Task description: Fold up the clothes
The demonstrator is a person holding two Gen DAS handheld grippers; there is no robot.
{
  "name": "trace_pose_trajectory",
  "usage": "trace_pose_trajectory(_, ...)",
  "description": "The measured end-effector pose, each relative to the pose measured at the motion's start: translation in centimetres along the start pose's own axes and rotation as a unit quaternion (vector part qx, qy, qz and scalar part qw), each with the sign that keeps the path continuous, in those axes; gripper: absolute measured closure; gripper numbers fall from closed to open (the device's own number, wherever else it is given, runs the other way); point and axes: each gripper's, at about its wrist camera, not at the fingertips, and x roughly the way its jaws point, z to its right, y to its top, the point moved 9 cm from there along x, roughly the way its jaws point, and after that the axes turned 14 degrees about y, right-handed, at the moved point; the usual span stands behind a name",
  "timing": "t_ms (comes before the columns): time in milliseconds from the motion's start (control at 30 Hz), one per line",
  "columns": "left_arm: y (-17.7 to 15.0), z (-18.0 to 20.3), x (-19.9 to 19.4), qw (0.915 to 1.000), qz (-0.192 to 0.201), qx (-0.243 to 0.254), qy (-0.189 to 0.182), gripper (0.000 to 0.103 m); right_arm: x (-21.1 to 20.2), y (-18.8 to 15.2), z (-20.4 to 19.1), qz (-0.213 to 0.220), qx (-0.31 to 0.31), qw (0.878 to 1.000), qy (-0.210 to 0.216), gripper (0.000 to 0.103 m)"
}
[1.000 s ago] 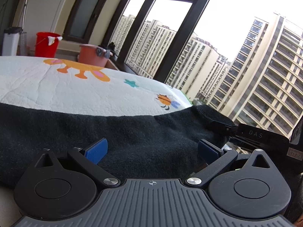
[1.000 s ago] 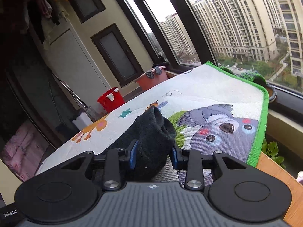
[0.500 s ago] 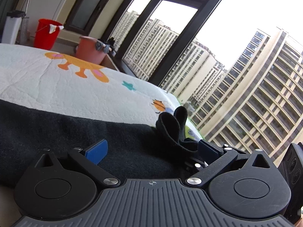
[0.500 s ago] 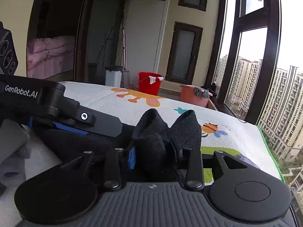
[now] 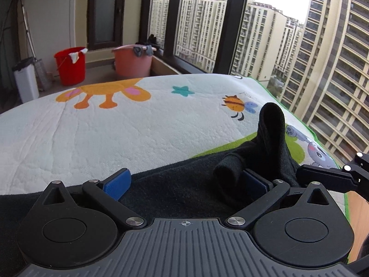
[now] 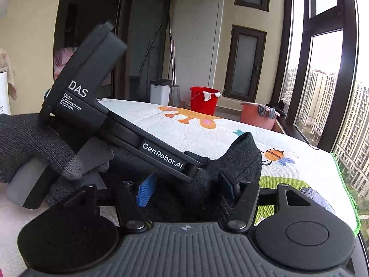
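A dark knitted garment (image 5: 175, 184) lies along the near edge of a cartoon-print mat (image 5: 115, 124). One end of it (image 5: 269, 133) stands up in a folded peak. My left gripper (image 5: 184, 182) is open above the cloth, and the folded end rests against its right pad. In the right wrist view my right gripper (image 6: 186, 189) is open, with the raised end of the garment (image 6: 237, 159) between its fingers. The left gripper's body (image 6: 129, 133) crosses just in front of it, held by a gloved hand (image 6: 30, 143).
A red bucket (image 5: 70, 65) and an orange tub (image 5: 133, 61) stand on the floor beyond the mat, beside a white bin (image 5: 25, 80). Tall windows (image 5: 207, 23) run along the right. The mat's green edge (image 5: 318, 138) marks the table's right side.
My right gripper has opened and let go of the garment's end. The left gripper has turned right and moved close in front of the right one. The cloth end now stands folded up.
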Motion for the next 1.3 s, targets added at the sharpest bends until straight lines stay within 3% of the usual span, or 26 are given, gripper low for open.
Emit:
trace_pose_trajectory(100, -0.2, -0.3, 0.0, 1.0, 0.005, 0.004, -0.004, 0.0, -2.0, -0.2, 0.9, 0.013, 0.044, 0.999, 0.027, 0.035)
trace_pose_trajectory(167, -0.4, -0.4, 0.1, 0.9999, 0.012, 0.002, -0.009, 0.0, -3.6, -0.8, 2.5, 0.032, 0.11, 0.992, 0.046, 0.035)
trace_pose_trajectory(233, -0.5, -0.6, -0.1, 0.9997, 0.019, -0.003, -0.013, 0.0, -5.6, -1.7, 5.1, 0.067, 0.219, 0.971, 0.076, 0.035)
trace_pose_trajectory(333, -0.5, -0.7, 0.0, 0.9996, 0.021, -0.008, -0.017, 0.0, -6.8, -3.4, 8.8, 0.124, 0.362, 0.919, 0.092, 0.035)
trace_pose_trajectory(367, -0.5, -0.7, 0.0, 0.9995, 0.021, -0.01, -0.019, 0.0, -6.3, -3.8, 9.5, 0.129, 0.386, 0.909, 0.092, 0.035)
trace_pose_trajectory(500, -0.6, -1.2, -0.5, 0.9987, 0.028, -0.028, -0.033, 0.0, -3.2, -4.6, 10.7, 0.125, 0.434, 0.888, 0.082, 0.035)
trace_pose_trajectory(567, -0.5, -2.0, -0.9, 0.9961, 0.041, -0.06, -0.051, 0.0, -1.2, -4.5, 10.3, 0.121, 0.433, 0.89, 0.072, 0.035)
trace_pose_trajectory(633, -0.7, -3.8, -1.8, 0.9892, 0.05, -0.12, -0.068, 0.0, -0.2, -4.1, 9.3, 0.105, 0.4, 0.909, 0.051, 0.04)
trace_pose_trajectory(667, -0.7, -4.6, -2.3, 0.9849, 0.051, -0.146, -0.077, 0.0, 0.3, -3.8, 8.7, 0.097, 0.38, 0.919, 0.039, 0.054)
trace_pose_trajectory(700, -0.8, -5.2, -2.7, 0.9814, 0.046, -0.165, -0.086, 0.0, 0.7, -3.6, 8.1, 0.088, 0.36, 0.928, 0.028, 0.056)
trace_pose_trajectory(800, -0.2, -6.2, -4.9, 0.9787, 0.048, -0.179, -0.089, 0.0, 0.9, -1.4, 5.1, 0.047, 0.219, 0.974, -0.024, 0.06)
trace_pose_trajectory(900, 1.1, -6.2, -7.9, 0.9754, 0.069, -0.176, -0.113, 0.0, 1.5, 0.5, 1.6, 0.017, 0.087, 0.994, -0.065, 0.06)
trace_pose_trajectory(1033, 2.5, -4.5, -10.6, 0.9719, 0.072, -0.162, -0.155, 0.007, 2.7, 1.7, -2.8, -0.011, -0.058, 0.991, -0.117, 0.06)
trace_pose_trajectory(1100, 2.5, -3.5, -10.7, 0.9731, 0.06, -0.149, -0.165, 0.023, 3.2, 1.5, -4.4, -0.018, -0.094, 0.987, -0.126, 0.058)
trace_pose_trajectory(1300, 2.3, -1.8, -8.4, 0.9802, 0.019, -0.134, -0.145, 0.024, 3.6, 1.3, -7.5, -0.024, -0.151, 0.982, -0.112, 0.054)
